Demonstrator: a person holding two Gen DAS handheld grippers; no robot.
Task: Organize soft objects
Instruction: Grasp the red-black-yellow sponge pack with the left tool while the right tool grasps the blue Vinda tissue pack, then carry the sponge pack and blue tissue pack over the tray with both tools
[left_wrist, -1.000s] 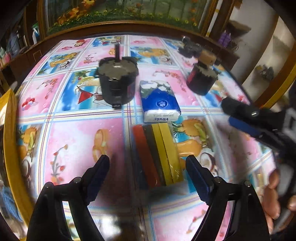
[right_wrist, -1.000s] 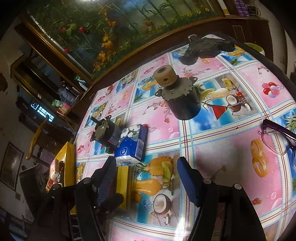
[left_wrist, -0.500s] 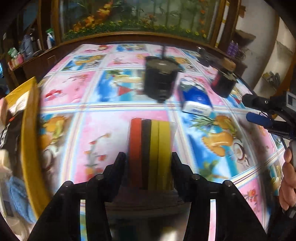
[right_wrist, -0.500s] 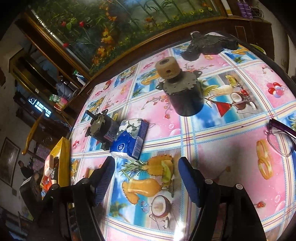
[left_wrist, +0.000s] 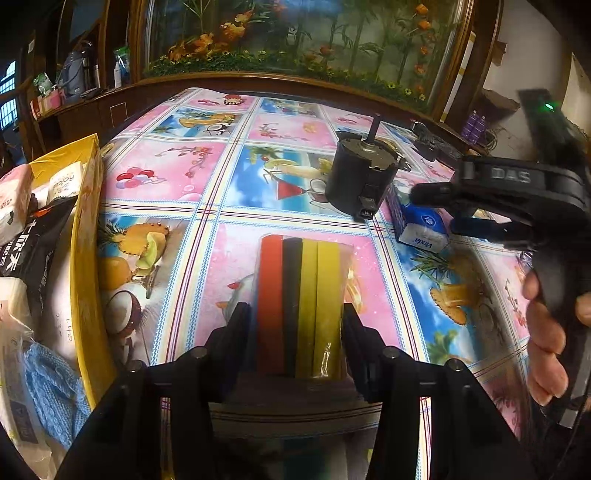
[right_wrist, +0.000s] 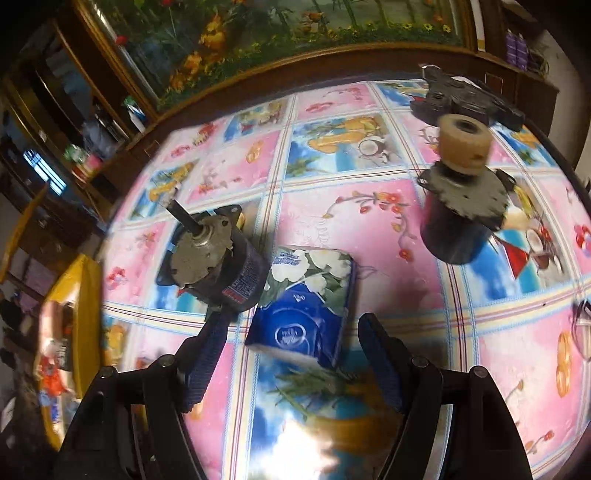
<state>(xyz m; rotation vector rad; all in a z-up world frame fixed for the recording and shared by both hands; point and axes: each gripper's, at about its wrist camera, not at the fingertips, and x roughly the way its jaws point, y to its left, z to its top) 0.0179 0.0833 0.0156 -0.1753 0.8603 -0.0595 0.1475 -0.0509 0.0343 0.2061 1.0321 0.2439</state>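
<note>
While two black grippers work over a fruit-print tablecloth (left_wrist: 177, 177), each deals with one soft item. Closed from both sides, the left gripper (left_wrist: 295, 317) clamps one wrapped pack of sponges (left_wrist: 301, 295) showing four strips: one red, one black, two yellow. Its long axis runs straight away from the gripper toward a black motor (left_wrist: 356, 184). Spread wide and holding nothing, the right gripper (right_wrist: 291, 362) straddles one blue tissue pack (right_wrist: 306, 306), pads clear of it; the pack's long axis also points away and lies touching that motor's right side. A second motor (right_wrist: 461, 210) with a cream wheel stands well right. One yellow box (left_wrist: 86, 258) of packets sits left of the sponges.
</note>
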